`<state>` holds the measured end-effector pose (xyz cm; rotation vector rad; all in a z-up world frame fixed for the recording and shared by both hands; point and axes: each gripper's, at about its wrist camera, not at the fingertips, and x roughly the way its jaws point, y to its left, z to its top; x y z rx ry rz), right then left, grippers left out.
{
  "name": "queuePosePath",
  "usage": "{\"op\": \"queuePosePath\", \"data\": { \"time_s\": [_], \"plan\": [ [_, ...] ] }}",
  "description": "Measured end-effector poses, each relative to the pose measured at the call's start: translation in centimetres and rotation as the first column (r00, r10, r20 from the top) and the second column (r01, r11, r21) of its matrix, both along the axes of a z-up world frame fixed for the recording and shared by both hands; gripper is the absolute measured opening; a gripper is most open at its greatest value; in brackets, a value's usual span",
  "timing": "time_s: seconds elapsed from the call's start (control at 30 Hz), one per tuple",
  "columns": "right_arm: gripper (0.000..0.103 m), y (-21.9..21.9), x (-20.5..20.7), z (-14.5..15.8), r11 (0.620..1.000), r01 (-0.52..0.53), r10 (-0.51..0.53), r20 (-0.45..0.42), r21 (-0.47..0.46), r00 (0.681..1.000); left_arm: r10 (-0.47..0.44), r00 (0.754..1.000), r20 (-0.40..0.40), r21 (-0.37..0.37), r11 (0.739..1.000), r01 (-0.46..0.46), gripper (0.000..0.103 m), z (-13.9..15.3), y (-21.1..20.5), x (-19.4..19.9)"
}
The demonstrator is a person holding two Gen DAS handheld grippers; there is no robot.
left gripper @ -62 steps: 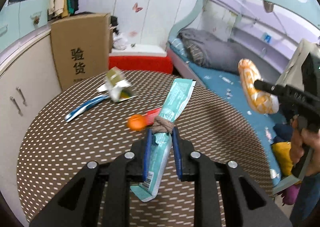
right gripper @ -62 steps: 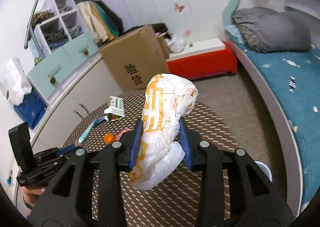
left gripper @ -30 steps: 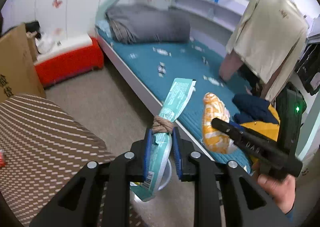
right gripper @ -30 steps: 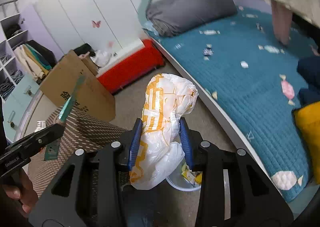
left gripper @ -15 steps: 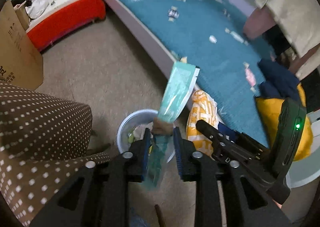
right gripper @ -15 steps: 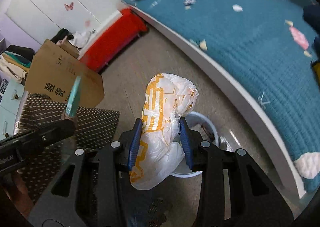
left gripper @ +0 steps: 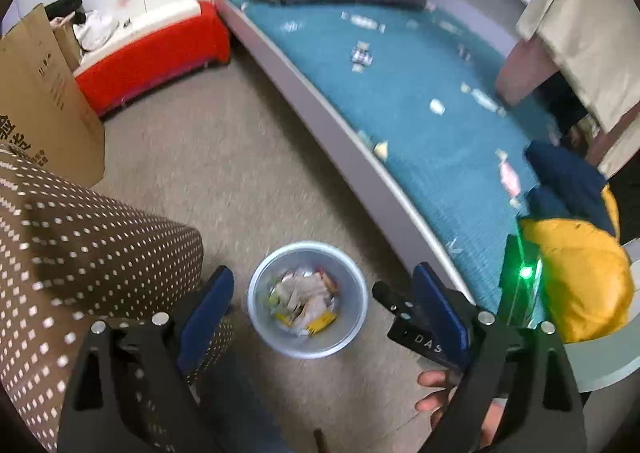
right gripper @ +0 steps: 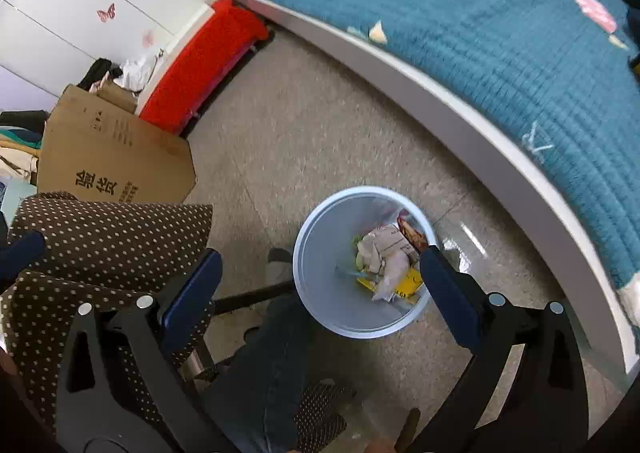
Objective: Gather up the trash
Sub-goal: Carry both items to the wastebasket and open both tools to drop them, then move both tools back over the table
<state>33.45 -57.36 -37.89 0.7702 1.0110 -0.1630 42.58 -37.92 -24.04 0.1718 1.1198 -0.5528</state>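
Observation:
A pale blue trash bin (left gripper: 308, 257) stands on the floor below both grippers, holding crumpled paper and wrappers (left gripper: 304, 301). My left gripper (left gripper: 322, 273) hangs over it; its jaws are opening and nothing is between its blue pads (left gripper: 208, 305). In the right wrist view the same bin (right gripper: 316, 293) lies under my right gripper (right gripper: 320, 255), whose jaws are also opening with nothing between them. White crumpled trash (right gripper: 386, 261) and a yellow scrap lie inside. The right gripper's black body (left gripper: 416, 333) and the hand holding it show at the lower right of the left wrist view.
A table with a brown dotted cloth (left gripper: 80, 253) is left of the bin. A cardboard box (right gripper: 112, 161) and a red bench (right gripper: 204, 61) stand behind it. A bed with a teal cover (right gripper: 500, 33) runs along the right. A jeans-clad leg (right gripper: 272, 357) is near the bin.
Both grippers came down over the bin and their jaws spread wide. The teal packet has left the left gripper and the white-and-orange bag has left the right.

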Motion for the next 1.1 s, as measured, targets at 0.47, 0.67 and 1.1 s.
{"op": "queuePosePath", "data": {
  "time_s": [0.47, 0.67, 1.1],
  "plan": [
    [0.097, 4.3, -1.4, 12.9, 0.987, -0.031, 0.06, 0.183, -0.159, 0.981, -0.017, 0.978, 0.207, -0.109, 0.993, 0.04, 0.09, 9.5, 4.5, -4.9],
    [0.097, 8.0, -1.1, 18.3, 0.973, -0.07, 0.126, 0.256, -0.219, 0.958, 0.02, 0.958, 0.287, -0.129, 0.991, 0.018, 0.092, 12.3, 9.0, -6.2],
    [0.097, 17.0, 0.7, 25.0, 0.93, -0.193, 0.3, 0.34, -0.313, 0.891, 0.154, 0.898, 0.413, -0.174, 0.981, -0.088, 0.094, 16.3, 20.2, -6.6]
  ]
}}
